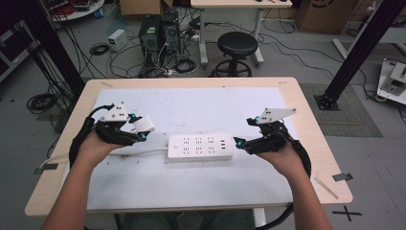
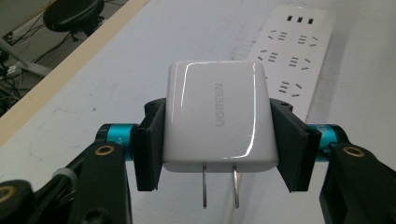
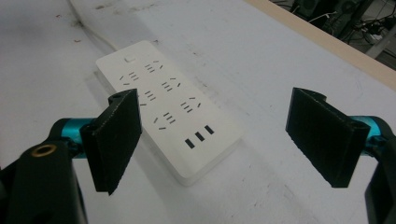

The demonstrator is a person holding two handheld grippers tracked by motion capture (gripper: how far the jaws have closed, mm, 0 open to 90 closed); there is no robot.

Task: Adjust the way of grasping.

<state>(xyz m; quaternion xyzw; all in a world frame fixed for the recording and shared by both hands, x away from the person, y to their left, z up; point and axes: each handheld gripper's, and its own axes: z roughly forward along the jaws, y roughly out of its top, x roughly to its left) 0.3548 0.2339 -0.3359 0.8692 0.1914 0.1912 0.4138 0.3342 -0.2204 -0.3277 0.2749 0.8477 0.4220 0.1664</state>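
Observation:
A white UGREEN charger with two metal prongs pointing down toward the camera is clamped between the jaws of my left gripper. In the high view that left gripper holds the charger above the table, left of a white power strip. The power strip lies flat with several sockets and three USB ports. My right gripper hovers at the strip's right end, jaws wide apart and empty. From the right gripper view, the power strip lies below and between the right gripper jaws.
The strip's white cord runs left across the white mat on the wooden table. Beyond the table stand a black stool, computer boxes and tangled cables on the floor. Black frame posts rise at the sides.

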